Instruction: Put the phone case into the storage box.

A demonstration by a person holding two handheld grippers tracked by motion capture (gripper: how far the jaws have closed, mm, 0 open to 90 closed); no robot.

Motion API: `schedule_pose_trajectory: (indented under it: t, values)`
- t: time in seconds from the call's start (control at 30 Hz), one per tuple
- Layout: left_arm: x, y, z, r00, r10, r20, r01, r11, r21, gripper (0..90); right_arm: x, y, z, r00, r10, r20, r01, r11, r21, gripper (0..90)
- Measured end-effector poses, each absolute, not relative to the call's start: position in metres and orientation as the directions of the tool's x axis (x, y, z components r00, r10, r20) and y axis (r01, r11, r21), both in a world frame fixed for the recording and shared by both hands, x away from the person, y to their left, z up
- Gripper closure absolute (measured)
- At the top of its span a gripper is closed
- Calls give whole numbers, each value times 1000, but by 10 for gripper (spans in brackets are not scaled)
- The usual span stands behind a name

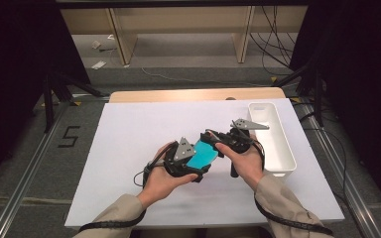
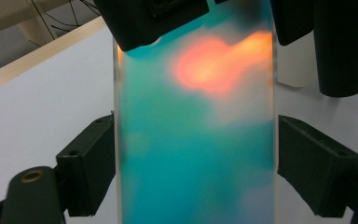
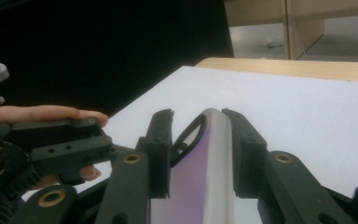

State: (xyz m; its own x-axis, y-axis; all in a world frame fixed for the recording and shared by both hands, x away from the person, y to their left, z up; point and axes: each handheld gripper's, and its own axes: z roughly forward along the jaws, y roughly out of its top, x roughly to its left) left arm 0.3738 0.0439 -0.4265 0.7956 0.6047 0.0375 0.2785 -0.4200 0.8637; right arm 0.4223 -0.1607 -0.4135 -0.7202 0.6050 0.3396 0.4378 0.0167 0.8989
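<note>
Our left gripper point(image 1: 197, 166) has its jaws pressed against the two long edges of a flat teal phone-like slab point(image 1: 202, 154), and our right gripper point(image 1: 223, 141) pinches the slab's far end across its thin thickness, so both are clamped on the same thing above the middle of the white tabletop point(image 1: 129, 144). In the left gripper view the black pads point(image 2: 91, 163) sit flush on the slab's point(image 2: 196, 140) frosted side rims; in the right gripper view the pads point(image 3: 161, 149) close on either face of its rounded silvery edge point(image 3: 216, 158). To do this handover well, we judge that one grip should stay firm until the other is plainly seated, and that neither hand should twist, since a smooth slab held edge-on could slip. The slab is thin and rectangular, its broad face glossy teal with an orange glow near the top, blurred at this range, and a dark ring shows by its end. A white rectangular bin point(image 1: 273, 136) stands just right of our hands, near the table's edge.
</note>
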Motion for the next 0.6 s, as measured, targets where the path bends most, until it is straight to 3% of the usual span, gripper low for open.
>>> schedule_pose_trajectory:
  t: [0.2, 0.23, 0.27, 0.6]
  values:
    - [373, 41, -427, 784, 612, 108, 231, -448, 864, 167, 417, -159, -406, -741, 563, 365, 437, -7, 900, 777]
    - [374, 43, -425, 781, 614, 118, 226, -453, 863, 223, 416, -158, -403, -755, 544, 365, 432, -6, 902, 799]
    - [374, 44, -424, 782, 614, 109, 229, -446, 865, 240, 414, -157, -398, -769, 568, 291, 387, 52, 921, 800]
    - [382, 65, -425, 809, 588, 10, 268, -383, 884, 216, 414, -168, -375, -869, 475, 141, 266, 209, 941, 800]
